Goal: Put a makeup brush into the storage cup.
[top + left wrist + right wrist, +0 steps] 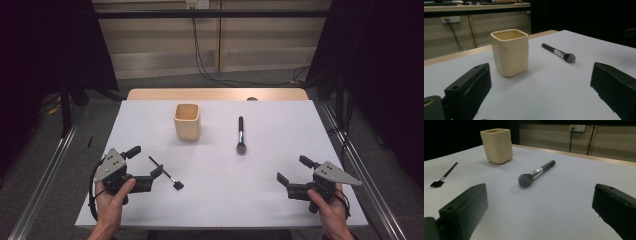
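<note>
Meanwhile, both hands are waiting at the table's near edge, the left gripper (145, 167) gaping empty just beside the small brush (166, 174) and the right gripper (295, 170) gaping empty toward the large brush (240, 134) ahead, each likely needing a forward reach before dropping brushes into the cup (187, 121).

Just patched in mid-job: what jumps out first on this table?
The cream cup stands upright at the table's far middle, with the large makeup brush lying flat to its right, bristles toward the person. A small flat brush lies just off the left gripper. That gripper and the right gripper are both open and hold nothing, near the front corners.
</note>
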`<state>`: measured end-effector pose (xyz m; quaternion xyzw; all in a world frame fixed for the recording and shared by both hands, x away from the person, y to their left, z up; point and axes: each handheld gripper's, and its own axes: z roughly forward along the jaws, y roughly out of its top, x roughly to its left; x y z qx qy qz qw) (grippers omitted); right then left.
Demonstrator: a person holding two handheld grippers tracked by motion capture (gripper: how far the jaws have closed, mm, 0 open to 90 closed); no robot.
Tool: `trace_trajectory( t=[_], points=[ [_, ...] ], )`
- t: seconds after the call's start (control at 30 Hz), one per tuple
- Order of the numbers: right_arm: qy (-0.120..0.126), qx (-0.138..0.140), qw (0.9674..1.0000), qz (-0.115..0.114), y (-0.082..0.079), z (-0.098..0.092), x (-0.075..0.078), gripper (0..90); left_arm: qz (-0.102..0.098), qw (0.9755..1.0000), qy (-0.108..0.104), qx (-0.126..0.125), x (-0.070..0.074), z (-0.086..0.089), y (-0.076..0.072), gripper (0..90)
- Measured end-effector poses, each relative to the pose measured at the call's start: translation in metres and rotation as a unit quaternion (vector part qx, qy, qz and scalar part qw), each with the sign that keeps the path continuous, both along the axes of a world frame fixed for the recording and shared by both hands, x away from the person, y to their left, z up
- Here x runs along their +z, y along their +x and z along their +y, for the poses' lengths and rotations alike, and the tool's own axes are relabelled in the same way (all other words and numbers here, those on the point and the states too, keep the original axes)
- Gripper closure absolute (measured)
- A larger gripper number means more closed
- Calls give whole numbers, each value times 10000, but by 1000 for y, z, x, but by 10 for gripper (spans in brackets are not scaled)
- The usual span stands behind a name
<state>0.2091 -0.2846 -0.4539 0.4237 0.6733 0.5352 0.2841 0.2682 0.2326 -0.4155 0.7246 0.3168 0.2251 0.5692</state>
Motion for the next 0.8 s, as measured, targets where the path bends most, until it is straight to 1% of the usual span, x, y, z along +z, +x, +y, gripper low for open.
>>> trace_trajectory(
  t=[0.03, 0.07, 0.1, 0.13, 0.2, 0.23, 0.33, 0.4, 0.47, 0.53, 0.6, 0.63, 0.7, 0.73, 0.8],
  points=[
    [16, -10, 10000, 1, 0, -1, 0, 0, -11, 9999, 67, 86, -1, 0, 8, 36],
    [16, -10, 10000, 1, 0, -1, 0, 0, -11, 9999, 67, 86, -1, 0, 8, 37],
    [5, -8, 10000, -5, 0, -1, 0, 0, 70, 10000, -10, 58, -2, 0, 11, 37],
    [5, -8, 10000, -5, 0, -1, 0, 0, 85, 9999, -5, 118, -2, 0, 15, 37],
    [6, -18, 10000, -1, 0, -1, 0, 0, 65, 9999, 77, 96, -2, -1, 18, 37],
    [26, -24, 10000, 13, 0, -1, 0, 0, 31, 9999, 97, 135, -1, -2, 20, 37],
    [27, -23, 10000, 12, 0, -1, 0, 0, 34, 9998, 97, 155, 1, -5, 24, 37],
    [29, -4, 10000, 7, 0, -1, 0, 0, -55, 9994, 287, 161, 4, -10, 24, 29],
    [22, 4, 10000, 6, 0, 0, 0, 0, -42, 9998, 169, 134, 6, -13, 25, 28],
    [25, 3, 10000, 6, 0, 0, 0, 0, -55, 9998, 153, 113, 8, -15, 29, 28],
    [25, 0, 10000, 7, 0, 0, 0, 0, -30, 9999, 82, 89, 8, -16, 33, 25],
    [27, 1, 10000, 7, 0, 0, 0, 0, -23, 9999, 117, 26, 8, -17, 36, 25],
    [36, 3, 10000, 7, 0, 0, 0, 0, 84, 9999, 82, 65, 8, -20, 38, 26],
    [36, 3, 10000, 7, 0, 0, 0, 0, 100, 9999, 127, -20, 8, -23, 39, 26],
    [51, 3, 10000, 15, 0, -1, 0, 0, 19, 9997, 235, 38, 9, -26, 39, 27]
  ],
)
